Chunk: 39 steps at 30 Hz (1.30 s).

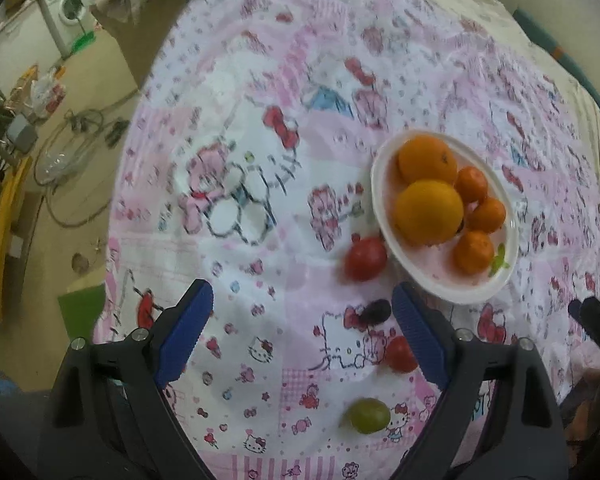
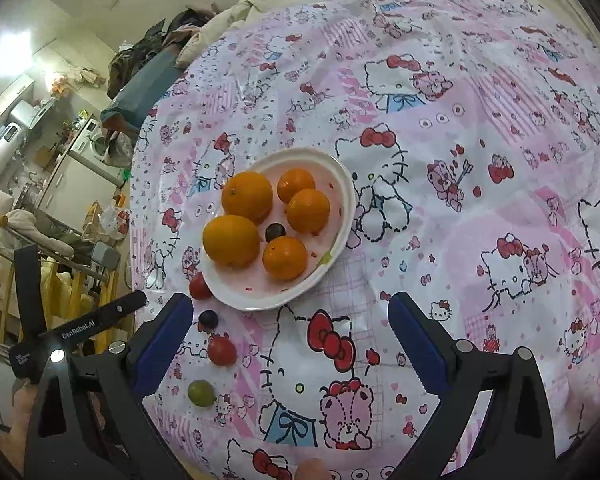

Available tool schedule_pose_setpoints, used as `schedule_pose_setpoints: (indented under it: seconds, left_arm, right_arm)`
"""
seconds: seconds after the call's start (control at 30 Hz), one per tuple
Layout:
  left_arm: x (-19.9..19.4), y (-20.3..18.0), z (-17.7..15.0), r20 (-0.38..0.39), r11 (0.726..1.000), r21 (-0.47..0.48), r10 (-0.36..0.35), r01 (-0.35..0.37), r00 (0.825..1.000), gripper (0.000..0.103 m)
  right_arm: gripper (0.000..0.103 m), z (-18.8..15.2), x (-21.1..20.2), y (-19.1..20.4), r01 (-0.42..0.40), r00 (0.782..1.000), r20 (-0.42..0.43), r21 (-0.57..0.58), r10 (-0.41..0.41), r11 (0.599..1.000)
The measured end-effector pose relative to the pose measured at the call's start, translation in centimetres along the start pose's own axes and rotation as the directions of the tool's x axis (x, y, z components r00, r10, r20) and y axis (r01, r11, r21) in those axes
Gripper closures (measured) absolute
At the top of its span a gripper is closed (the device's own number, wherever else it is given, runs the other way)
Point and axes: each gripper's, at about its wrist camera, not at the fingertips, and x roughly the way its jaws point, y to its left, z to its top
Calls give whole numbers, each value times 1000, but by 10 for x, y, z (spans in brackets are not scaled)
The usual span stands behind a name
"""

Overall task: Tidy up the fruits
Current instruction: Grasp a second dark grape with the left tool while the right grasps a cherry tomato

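A white plate (image 2: 342, 184) sits on a bed spread with a pink cartoon-cat cloth (image 2: 480, 152). On the plate are two large oranges (image 2: 247, 195), three smaller mandarins (image 2: 308, 211) and one dark grape (image 2: 275, 232) tucked among them. Four fruits lie loose on the cloth in a rough line leading away from the plate's near edge: a red tomato (image 2: 200, 286) touching the rim, a dark grape (image 2: 208, 319) just beyond it, a second red tomato (image 2: 221, 351), then a green grape (image 2: 201, 393) farthest out.

The left gripper (image 1: 302, 340) hangs over the cloth with its blue jaws spread wide and nothing between the pads; the loose fruits sit close to its right-hand finger. The right gripper (image 2: 290, 344) also points down at the cloth near the plate, jaws wide apart and empty, the loose fruits just beside its left-hand finger. In the right wrist view the black body of the left gripper shows at the left edge
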Motion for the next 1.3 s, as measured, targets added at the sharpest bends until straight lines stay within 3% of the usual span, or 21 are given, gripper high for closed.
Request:
schedule_pose_setpoints:
  seconds: [0.1, 0.17, 0.23, 0.3, 0.4, 0.5, 0.8, 0.97, 1.17, 1.3]
  left_arm:
    - [14, -12, -8, -63, 999, 37, -37, 40, 997, 15]
    - [22, -21, -12, -93, 997, 43, -60, 65, 994, 20]
    - [33, -33, -15, -124, 995, 62, -71, 79, 990, 39]
    - [43, -44, -16, -144, 994, 86, -60, 73, 988, 51]
    - [57, -64, -18, -154, 986, 161, -17, 42, 988, 56]
    - [69, -75, -21, -177, 975, 221, 45, -5, 983, 85]
    - [67, -86, -23, -176, 970, 242, 55, -11, 983, 85]
    - [43, -76, -20, -142, 980, 197, 31, -2, 989, 85]
    - [12, -47, -11, -77, 993, 113, 27, -18, 997, 85]
    - [7, -26, -2, -69, 998, 61, 17, -13, 997, 85]
  right_arm:
    - [3, -1, 3, -3, -3, 1000, -16, 18, 3, 1000]
    - [3, -2, 4, -4, -11, 1000, -21, 28, 12, 1000]
    - [3, -2, 4, -4, -11, 1000, -26, 25, 12, 1000]
    - [3, -2, 3, -3, -12, 1000, -25, 20, 13, 1000]
    - [3, -2, 1, -4, -13, 1000, -24, 19, 14, 1000]
    - [3, -3, 0, -8, -16, 1000, -26, 29, 17, 999]
    - [3, -4, -2, -12, -17, 999, -29, 36, 18, 999]
    - [3, -6, 3, -8, -13, 999, -48, 20, 14, 1000]
    - [3, -17, 39, 19, -58, 985, -166, -34, 52, 998]
    - [12, -29, 68, 50, -62, 972, -233, -140, 28, 988]
